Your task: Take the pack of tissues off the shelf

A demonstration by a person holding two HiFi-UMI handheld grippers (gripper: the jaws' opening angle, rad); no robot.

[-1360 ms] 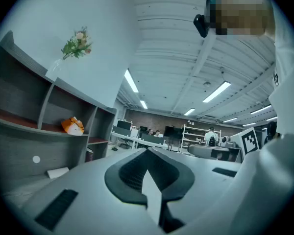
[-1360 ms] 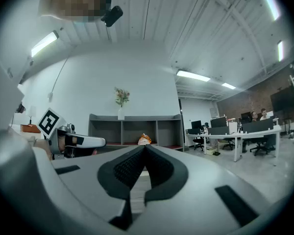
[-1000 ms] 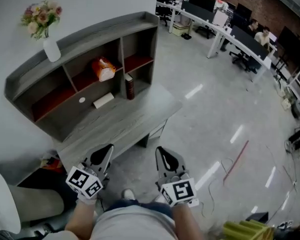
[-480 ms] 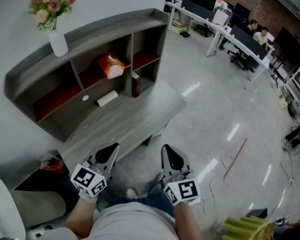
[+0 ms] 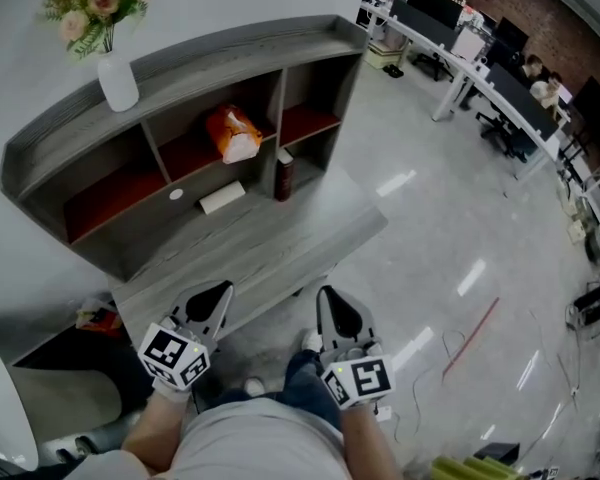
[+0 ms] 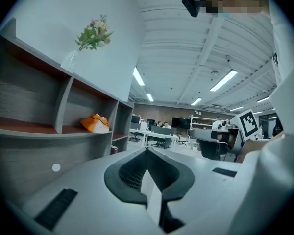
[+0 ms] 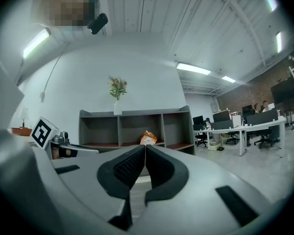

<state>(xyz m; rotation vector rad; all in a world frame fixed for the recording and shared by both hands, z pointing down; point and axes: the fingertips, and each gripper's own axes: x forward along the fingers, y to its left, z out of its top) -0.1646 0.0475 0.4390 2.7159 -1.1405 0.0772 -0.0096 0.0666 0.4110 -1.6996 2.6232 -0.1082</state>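
Observation:
An orange-and-white pack (image 5: 232, 134) lies in the middle upper compartment of the grey shelf unit (image 5: 180, 58) on the desk; it also shows as the pack (image 6: 94, 123) and the pack (image 7: 148, 138) in the gripper views. My left gripper (image 5: 208, 303) hangs shut and empty before the desk's front edge, well short of the pack. My right gripper (image 5: 336, 308) is beside it, also shut with nothing held. Each gripper's jaws meet in its own view: the left gripper (image 6: 147, 151), the right gripper (image 7: 144, 148).
A white flat packet (image 5: 221, 198) and a dark bottle-like thing (image 5: 284, 175) sit on the desk (image 5: 280, 248) under the shelf. A vase of flowers (image 5: 115, 73) stands on the shelf top. Office desks (image 5: 480, 58) with seated people stand far right; a white chair (image 5: 0, 418) is at the left.
The shelf has shifted right and slightly nearer in the head view as the person steps toward the desk. Both grippers stay low and shut.

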